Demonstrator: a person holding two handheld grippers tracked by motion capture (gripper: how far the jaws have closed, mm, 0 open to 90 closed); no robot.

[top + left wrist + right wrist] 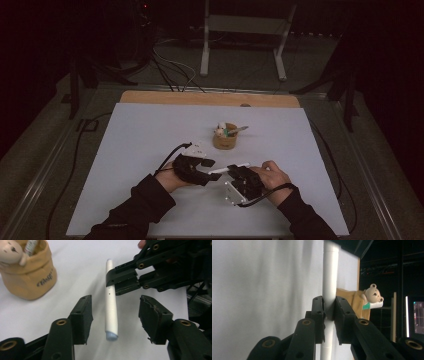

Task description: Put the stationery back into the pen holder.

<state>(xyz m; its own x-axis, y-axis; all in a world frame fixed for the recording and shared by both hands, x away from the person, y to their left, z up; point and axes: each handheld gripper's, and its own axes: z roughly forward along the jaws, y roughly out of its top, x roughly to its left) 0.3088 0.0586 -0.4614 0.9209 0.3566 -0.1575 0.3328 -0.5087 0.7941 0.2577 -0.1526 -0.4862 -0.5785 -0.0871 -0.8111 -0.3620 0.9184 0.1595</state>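
A white pen [111,307] with a pale blue end hangs just above the white table sheet [150,130]. My right gripper [329,312] is shut on its middle, both pads pressed against the barrel [329,277]. My left gripper [115,317] is open, one jaw on each side of the pen's lower end, and neither pad touches it. In the left gripper view the right gripper [120,282] reaches in from the upper right. From the high view the two grippers [212,170] [235,171] meet near the table's front, with the pen [229,168] across them.
A tan fabric pouch [225,137] stands behind the grippers near the table's middle, holding a small bear figure [10,251] and a tube. Bare wood shows at the table's far edge [210,98]. Cables and a white frame [245,25] lie on the floor beyond.
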